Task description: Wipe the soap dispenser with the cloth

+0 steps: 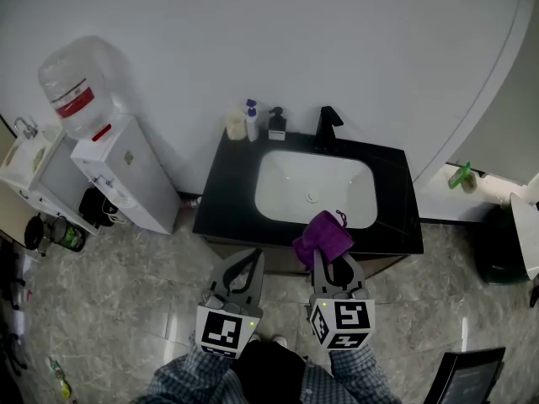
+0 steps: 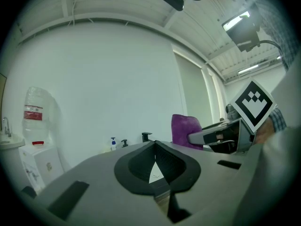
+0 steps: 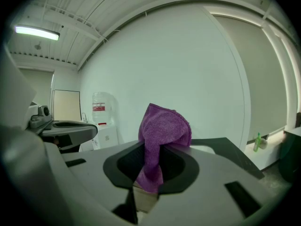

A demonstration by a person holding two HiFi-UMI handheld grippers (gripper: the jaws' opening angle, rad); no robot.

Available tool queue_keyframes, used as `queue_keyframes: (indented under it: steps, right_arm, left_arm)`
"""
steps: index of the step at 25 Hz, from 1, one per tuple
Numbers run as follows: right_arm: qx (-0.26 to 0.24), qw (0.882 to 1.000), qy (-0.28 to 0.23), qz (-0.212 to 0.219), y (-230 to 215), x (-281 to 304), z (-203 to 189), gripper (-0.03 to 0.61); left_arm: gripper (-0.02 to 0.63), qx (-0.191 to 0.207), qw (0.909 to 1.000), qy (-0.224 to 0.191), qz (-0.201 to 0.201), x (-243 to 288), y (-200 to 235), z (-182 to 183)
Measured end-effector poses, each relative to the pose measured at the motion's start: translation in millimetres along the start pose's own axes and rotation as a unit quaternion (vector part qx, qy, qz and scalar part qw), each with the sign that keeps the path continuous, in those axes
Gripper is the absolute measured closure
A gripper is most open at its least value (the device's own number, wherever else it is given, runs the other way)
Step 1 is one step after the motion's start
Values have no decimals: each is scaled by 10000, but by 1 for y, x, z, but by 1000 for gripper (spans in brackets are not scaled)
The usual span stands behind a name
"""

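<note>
We stand at the black bench (image 1: 226, 194), short of its front edge, with both tools raised over the floor. The right tool (image 1: 330, 268) is clenched on the purple cloth (image 3: 162, 126): the jaws pinch a lower fold and the rest stands up above them in a loose bunch. The left tool (image 1: 249, 260) has its jaws drawn together with nothing between them, just beside the right one.

The soap dispenser (image 1: 277, 124), which we take to be the grey one with the dark pump, stands at the back of the bench, left of the black tap (image 1: 328, 124) and behind the white basin (image 1: 316, 188). A white bottle with a blue pump (image 1: 251, 122) and a pale cup (image 1: 236, 125) stand close on its left. It is well apart from both tools, so the wiping has not begun.

The cloth is soft and limp, so we expect it to drape and fold around the body as we press. The dispenser looks small and light, and probably slick. A push from the cloth could slide or tip it, or knock its neighbours. We judge the empty left tool should steady it low on the body, never by the pump head, while the cloth works around it.
</note>
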State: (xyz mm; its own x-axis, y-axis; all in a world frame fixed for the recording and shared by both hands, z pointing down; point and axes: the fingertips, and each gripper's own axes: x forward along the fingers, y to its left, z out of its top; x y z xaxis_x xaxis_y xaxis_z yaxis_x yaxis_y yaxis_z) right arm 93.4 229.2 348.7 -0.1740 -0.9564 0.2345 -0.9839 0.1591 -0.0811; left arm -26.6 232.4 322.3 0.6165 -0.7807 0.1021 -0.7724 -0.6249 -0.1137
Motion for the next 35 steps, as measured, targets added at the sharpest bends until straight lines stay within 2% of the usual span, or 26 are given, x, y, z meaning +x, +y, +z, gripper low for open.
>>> queue_keyframes:
  steps: [7, 12, 27, 31, 35]
  right_arm:
    - [-9, 10000, -21, -60, 16, 9, 0, 502]
    - [-42, 10000, -22, -55, 23, 11, 2, 502]
    - [-77, 9999, 4, -95, 35, 12, 2, 502]
    - [-71, 9999, 35, -73, 36, 15, 2, 502]
    - [-78, 9999, 41, -52, 37, 16, 4, 502]
  left_arm:
    - [612, -15, 9999, -26, -137, -5, 12, -3]
    - [612, -41, 9997, -211, -148, -9, 19, -1]
    - [612, -93, 9998, -30, -169, -17, 29, -10]
    - [612, -79, 9996, -246, -128, -15, 34, -3]
    - [612, -90, 9999, -40, -133, -15, 34, -7]
